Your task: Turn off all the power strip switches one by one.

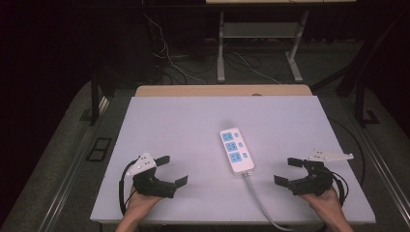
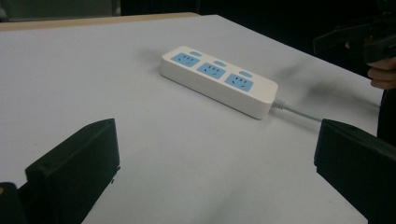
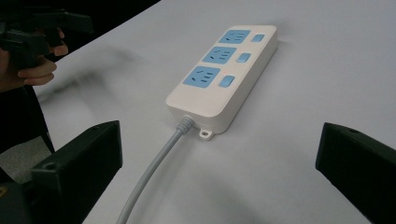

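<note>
Between the left gripper (image 1: 169,169) and right gripper (image 1: 285,169), both wide open and empty, lies the power strip (image 1: 236,150).

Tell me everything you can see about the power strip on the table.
The power strip is a white, rounded oblong that looks like plastic, lying flat on the pale table, sockets up. It has three blue sockets in a row, each with a small blue switch beside it. A grey cable leaves its near end toward the table's front edge, next to a small mounting tab. It lies between the two grippers; neither touches it. Nothing is plugged in.
</note>
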Tool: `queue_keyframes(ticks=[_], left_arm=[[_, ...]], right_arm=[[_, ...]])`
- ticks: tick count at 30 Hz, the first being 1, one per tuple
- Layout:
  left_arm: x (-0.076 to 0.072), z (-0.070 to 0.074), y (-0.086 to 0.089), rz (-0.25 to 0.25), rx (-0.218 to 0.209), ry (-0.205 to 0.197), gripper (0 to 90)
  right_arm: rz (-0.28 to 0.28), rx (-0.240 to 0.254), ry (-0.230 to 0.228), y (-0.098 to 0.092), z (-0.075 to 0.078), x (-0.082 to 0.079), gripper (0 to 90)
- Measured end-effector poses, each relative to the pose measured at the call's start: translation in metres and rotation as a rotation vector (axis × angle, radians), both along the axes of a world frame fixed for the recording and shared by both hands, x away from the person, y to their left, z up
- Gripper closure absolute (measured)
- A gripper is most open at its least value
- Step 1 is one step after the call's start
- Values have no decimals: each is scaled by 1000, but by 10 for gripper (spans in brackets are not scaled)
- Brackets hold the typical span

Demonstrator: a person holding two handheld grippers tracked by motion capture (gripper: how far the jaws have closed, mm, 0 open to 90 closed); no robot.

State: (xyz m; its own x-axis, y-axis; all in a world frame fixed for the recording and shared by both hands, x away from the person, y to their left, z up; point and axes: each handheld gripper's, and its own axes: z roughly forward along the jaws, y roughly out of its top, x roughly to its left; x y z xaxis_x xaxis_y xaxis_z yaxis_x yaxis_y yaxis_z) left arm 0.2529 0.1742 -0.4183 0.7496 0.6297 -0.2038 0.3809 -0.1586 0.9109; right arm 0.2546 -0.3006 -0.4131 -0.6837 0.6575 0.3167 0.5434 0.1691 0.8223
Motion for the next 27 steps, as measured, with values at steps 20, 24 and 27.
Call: queue_keyframes(ticks=[20,24,27], left_arm=[[2,-4,-3,-20,20,16,0],[3,-4,-3,-20,19,21,0],[3,-5,-1,-19,14,24,0]], right_arm=[[-5,-12,4,0,0,0,4],[-8,-21,12,0,-1,1,4],[-11,-24,17,0,0,1,4]])
